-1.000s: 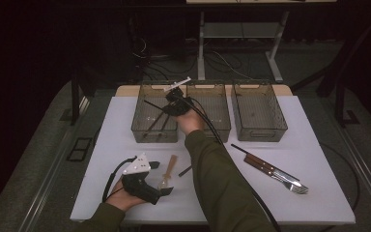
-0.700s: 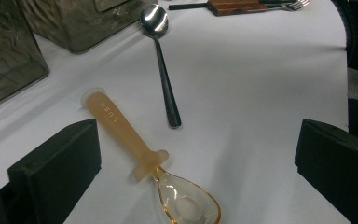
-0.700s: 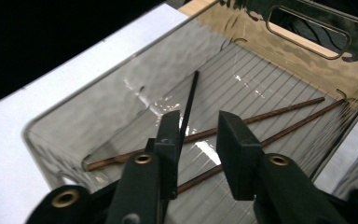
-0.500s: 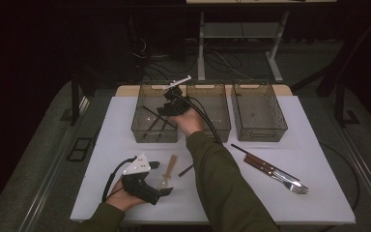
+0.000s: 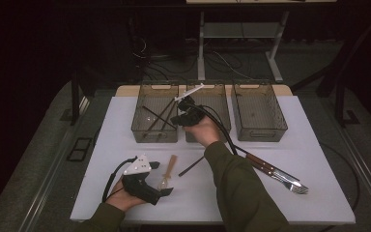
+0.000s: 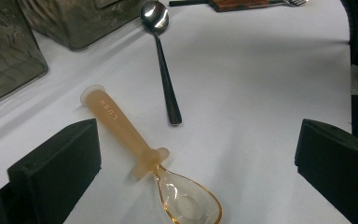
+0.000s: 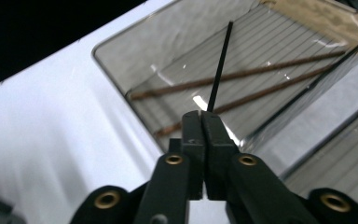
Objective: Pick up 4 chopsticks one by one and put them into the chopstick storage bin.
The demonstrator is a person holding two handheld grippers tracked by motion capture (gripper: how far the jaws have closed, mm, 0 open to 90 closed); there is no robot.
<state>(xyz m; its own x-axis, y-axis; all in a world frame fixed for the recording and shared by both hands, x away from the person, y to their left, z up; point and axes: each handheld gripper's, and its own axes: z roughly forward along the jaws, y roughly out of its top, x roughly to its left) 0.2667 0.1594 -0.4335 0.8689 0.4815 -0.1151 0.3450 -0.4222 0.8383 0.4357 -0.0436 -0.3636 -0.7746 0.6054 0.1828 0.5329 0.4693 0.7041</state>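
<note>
A thin, stiff, light black chopstick (image 7: 219, 65) is pinched at its near end by the right gripper (image 7: 201, 122) over the far-left smoky plastic bin (image 7: 121, 56); it could swivel.

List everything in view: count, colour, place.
table: 1, white top.
bins: 3, smoky clear, in a row at the table's far edge.
brown chopsticks: 2, lying in the left bin.
black chopstick: 1, clamped in the right gripper above the left bin.
plastic spoon: 1, orange handle, clear bowl, near the table's front edge, between the left gripper's fingers.
metal spoon: 1, dark handle, beyond the plastic spoon.
knife and fork: wooden handles, table right.
left gripper: black, open.
right gripper: black, shut.
</note>
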